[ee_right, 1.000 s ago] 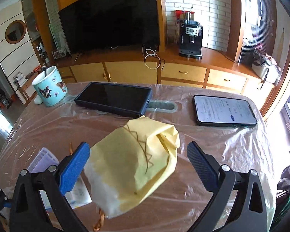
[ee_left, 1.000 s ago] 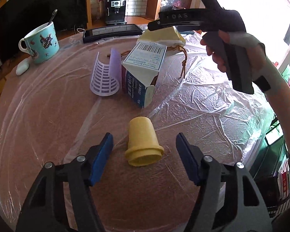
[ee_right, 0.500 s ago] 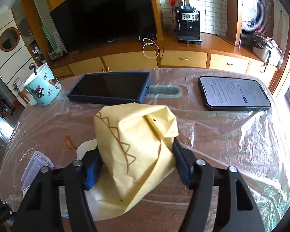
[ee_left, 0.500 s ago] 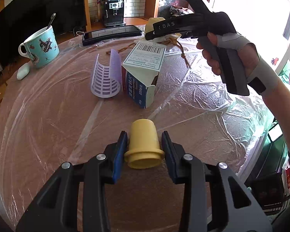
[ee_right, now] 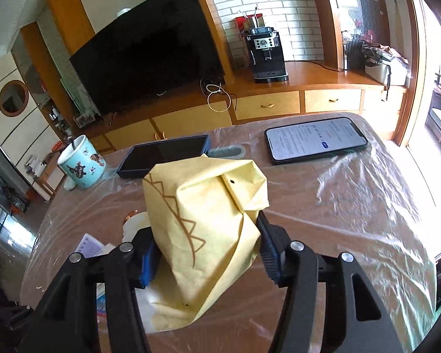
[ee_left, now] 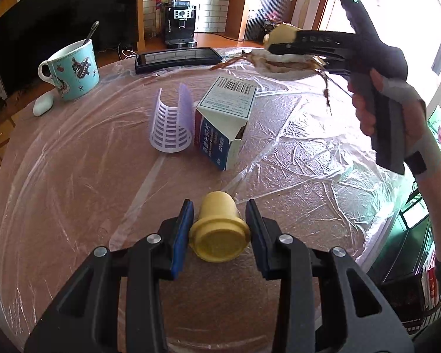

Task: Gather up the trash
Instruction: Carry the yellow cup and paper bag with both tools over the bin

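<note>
My left gripper (ee_left: 219, 226) is shut on a small yellow plastic cup (ee_left: 218, 229), held bottom-out just above the plastic-covered table (ee_left: 73, 182). My right gripper (ee_right: 205, 250) is shut on a crumpled yellow paper bag (ee_right: 203, 217) and holds it lifted above the table. In the left wrist view the right gripper (ee_left: 282, 50) shows at the far right with the bag (ee_left: 279, 33) in its jaws. An open blue-and-white carton (ee_left: 223, 120) and a white perforated plastic sleeve (ee_left: 169, 123) lie mid-table.
A turquoise mug (ee_left: 73, 70) with a spoon and a white pebble-like object (ee_left: 43, 107) stand at the far left. A dark tablet (ee_right: 164, 156) and a lit phone (ee_right: 316, 139) lie at the far side. A TV cabinet and coffee machine (ee_right: 266, 56) stand behind.
Both grippers closed, the left on the yellow cup and the right on the paper bag. Both have since lifted their objects off the table.
</note>
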